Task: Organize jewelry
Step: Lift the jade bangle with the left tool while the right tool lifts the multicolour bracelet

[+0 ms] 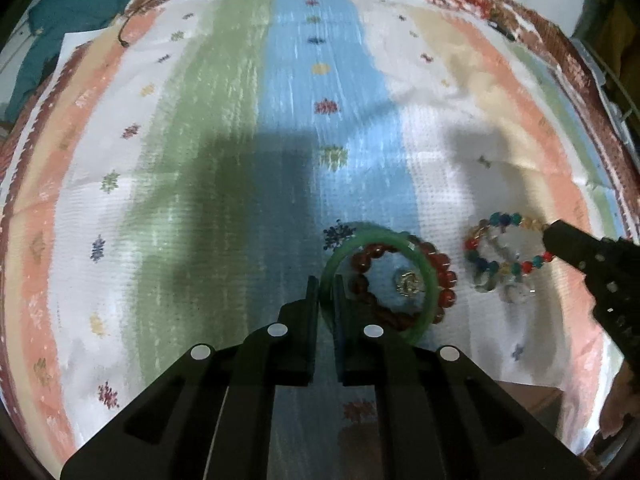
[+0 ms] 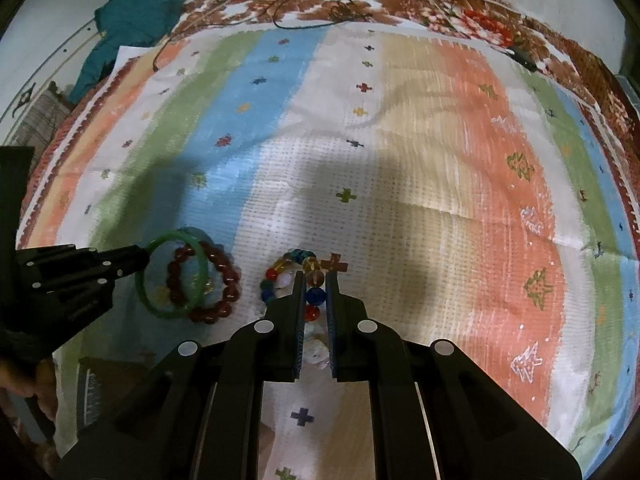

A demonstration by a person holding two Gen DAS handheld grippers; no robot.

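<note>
1. L gripper [image 1: 327,280]: jaws nearly together, pinched on the near-left rim of the green bangle [image 1: 424,276]. Rim sits betw. the two fingers; pads press it from both sides.
2. Bangle, seen from R wrist view [image 2: 146,296]: tilted, gripped side raised, far side down toward the cloth. Cannot tell if the low edge touches the cloth.
3. Dark red bead bracelet [image 1: 446,276] lies just ahead-right of L fingertips, partly inside the bangle ring, partly under its right rim. Not gripped.
4. Small silvery charm [image 1: 408,283] inside the ring, ahead-right of L tips; detail too small to read.
5. R gripper [image 2: 316,280]: jaws narrow, clamped on the multicolour bead bracelet [image 2: 314,294]. A blue bead and a red bead sit betw. the fingers; amber beads just past the tips.
6. Rest of that bracelet loops out ahead-left of R tips; pale clear/white beads lie under the loop, closer to the R gripper body.
7. From L wrist view the R gripper [image 1: 554,226] enters at far right, tip on the right side of the multicolour loop [image 1: 480,256].
8. Both bracelet groups near each other but apart, white cloth betw. them.
9. Striped cloth [image 1: 200,140] under everything: green, blue, white, tan, orange bands w/ small motifs. Teal fabric [image 2: 132,12] far ahead-left, off the cloth.
</note>
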